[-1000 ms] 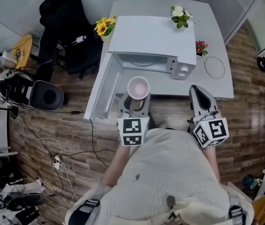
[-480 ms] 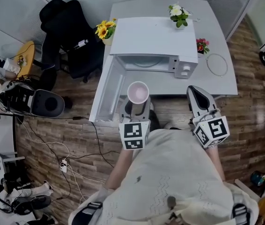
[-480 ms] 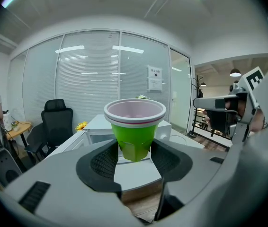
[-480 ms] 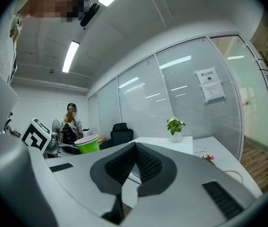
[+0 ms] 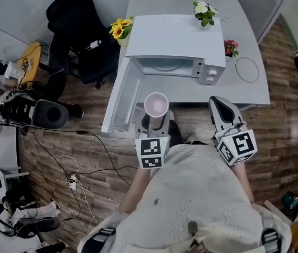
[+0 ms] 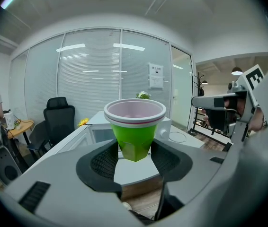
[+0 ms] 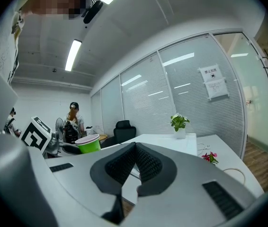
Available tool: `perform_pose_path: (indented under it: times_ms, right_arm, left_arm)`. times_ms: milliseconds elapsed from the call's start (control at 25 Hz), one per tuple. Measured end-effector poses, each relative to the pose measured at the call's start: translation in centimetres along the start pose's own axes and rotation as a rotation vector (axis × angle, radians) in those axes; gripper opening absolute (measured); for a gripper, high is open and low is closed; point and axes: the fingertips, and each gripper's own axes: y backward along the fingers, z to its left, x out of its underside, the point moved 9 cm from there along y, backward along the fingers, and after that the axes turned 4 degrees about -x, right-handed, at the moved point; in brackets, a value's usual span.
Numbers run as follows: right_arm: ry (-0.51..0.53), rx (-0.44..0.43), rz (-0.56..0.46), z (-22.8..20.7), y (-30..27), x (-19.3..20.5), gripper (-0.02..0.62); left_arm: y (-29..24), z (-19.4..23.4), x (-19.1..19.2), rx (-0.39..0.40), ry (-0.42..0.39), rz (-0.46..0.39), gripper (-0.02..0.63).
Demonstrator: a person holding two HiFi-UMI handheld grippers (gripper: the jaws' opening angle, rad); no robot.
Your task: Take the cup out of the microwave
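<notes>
A green cup [image 5: 156,105] with a pale pink inside stands upright in my left gripper [image 5: 155,116], in front of the open microwave [image 5: 172,44] and just past the table's front edge. In the left gripper view both pads press on the lower part of the cup [image 6: 135,131], so the left gripper [image 6: 134,156] is shut on it. The microwave door [image 5: 121,96] hangs open to the left, and its chamber shows nothing inside. My right gripper [image 5: 220,108] hovers to the right at the table edge; its pads meet in the right gripper [image 7: 135,162] view, with nothing held. The cup [image 7: 89,143] shows there at the left.
On the grey table [image 5: 254,91] are yellow flowers [image 5: 118,30], a white-flowered pot [image 5: 204,12], pink flowers [image 5: 229,47] and a looped cable [image 5: 249,70]. A black office chair [image 5: 78,30] stands at the left. Cables and bags lie on the wooden floor [image 5: 59,157].
The left gripper with the cup has drawn a little back from the microwave toward me. The right gripper has drifted back slightly too. Both grips are unchanged.
</notes>
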Motion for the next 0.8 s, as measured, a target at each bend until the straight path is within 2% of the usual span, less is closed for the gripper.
perform_pose_path:
  times_ms: [560, 800]
  right_arm:
    - [-0.001, -0.011, 0.049, 0.0, 0.4, 1.3, 0.008]
    - [0.002, -0.013, 0.042, 0.0, 0.4, 1.4, 0.008]
  left_arm:
    - [-0.3, -0.8, 1.2, 0.009, 0.022, 0.033, 0.238]
    - [-0.8, -0.6, 1.4, -0.004, -0.013, 0.005, 0.238]
